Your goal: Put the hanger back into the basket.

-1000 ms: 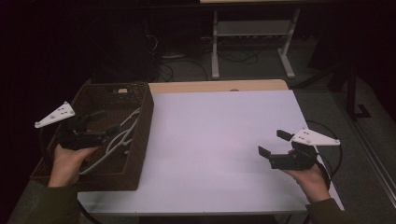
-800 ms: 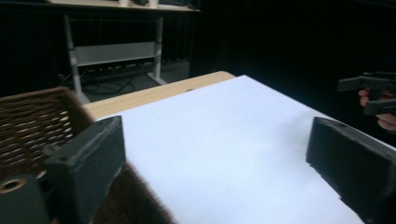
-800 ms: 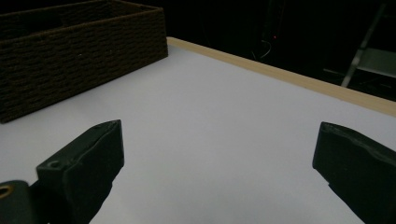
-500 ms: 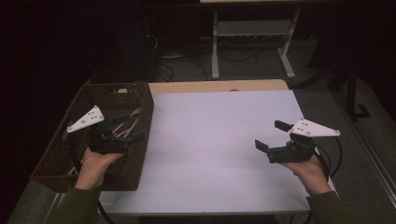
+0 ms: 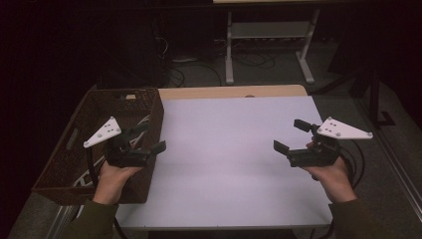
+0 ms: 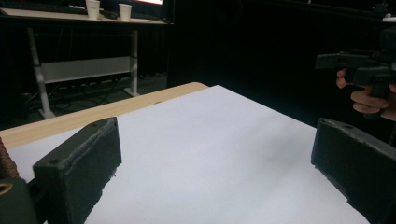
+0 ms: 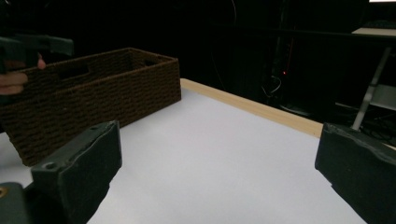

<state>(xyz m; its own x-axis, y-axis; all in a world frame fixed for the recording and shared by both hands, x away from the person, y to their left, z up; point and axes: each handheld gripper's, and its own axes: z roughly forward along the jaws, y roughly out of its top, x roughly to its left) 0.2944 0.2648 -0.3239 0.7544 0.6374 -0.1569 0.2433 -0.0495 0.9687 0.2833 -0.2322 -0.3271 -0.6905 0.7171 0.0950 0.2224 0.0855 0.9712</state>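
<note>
A dark woven basket [image 5: 155, 113] stands at the table's left, with white cables [image 5: 143, 121] inside; it also appears in the right gripper view [image 7: 98, 95]. My left gripper [image 5: 152, 138] hovers at the basket's right wall and points over the white sheet [image 5: 229, 149]. Its jaws have just been opening and stand open with nothing between them [image 6: 215, 163]. My right gripper [image 5: 288, 135] hangs above the sheet's right side and faces left. Its jaws have also just been opening and hold nothing [image 7: 215, 172].
A strip of wooden table top [image 5: 224, 92] runs along the far edge of the sheet. Behind the table stands a white metal frame [image 5: 268, 30] among floor cables. Two paper cups [image 6: 93, 7] sit on a far desk.
My left gripper has moved right, from over the basket's middle to its right wall. The right gripper has risen a little above the sheet. Both pairs of jaws look slightly wider.
</note>
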